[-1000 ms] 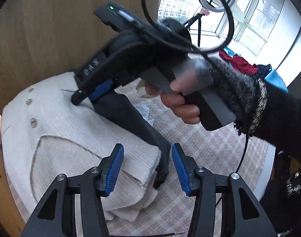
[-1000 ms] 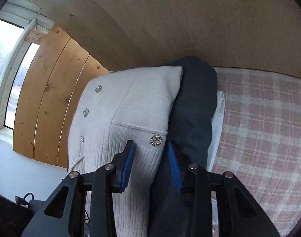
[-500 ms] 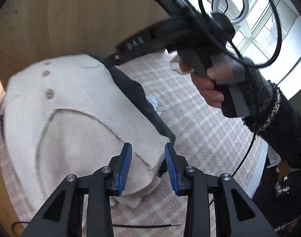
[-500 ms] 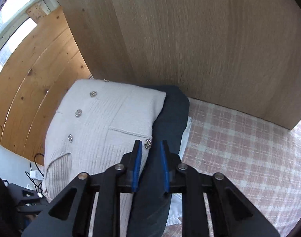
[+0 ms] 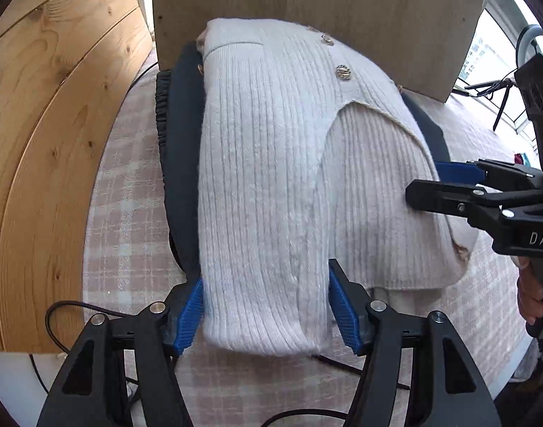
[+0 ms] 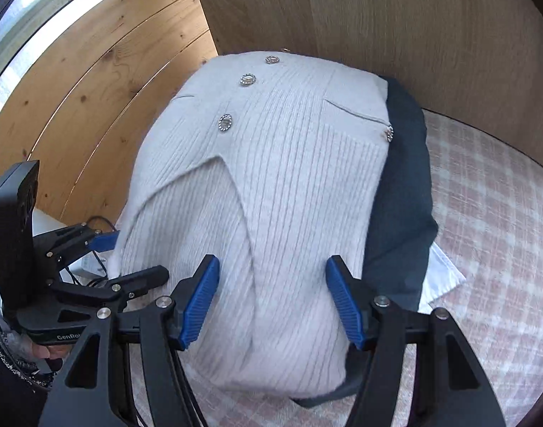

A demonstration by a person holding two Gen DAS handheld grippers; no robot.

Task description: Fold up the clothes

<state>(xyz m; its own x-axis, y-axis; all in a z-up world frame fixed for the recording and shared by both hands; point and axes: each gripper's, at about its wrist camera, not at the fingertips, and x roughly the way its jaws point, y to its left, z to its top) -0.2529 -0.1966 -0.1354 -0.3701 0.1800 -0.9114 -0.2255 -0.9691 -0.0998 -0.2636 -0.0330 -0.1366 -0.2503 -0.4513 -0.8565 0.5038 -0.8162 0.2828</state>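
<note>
The folded cream ribbed cardigan (image 5: 289,178) lies on a dark folded garment (image 5: 180,149) over the checked table cover (image 5: 129,213), right ahead of both tools. The left tool (image 5: 266,306) is spread wide, its blue pads flanking the near folded end; the right tool (image 6: 271,297) is likewise spread, straddling the cardigan's other side, with a white cloth (image 6: 444,279) peeking out beyond its right finger. Whether either pad actually touches the knit is hard to tell. To finish the step well, I'd press down evenly, smooth outward, and keep the stack edges aligned without dragging the cardigan off the garment beneath.
</note>
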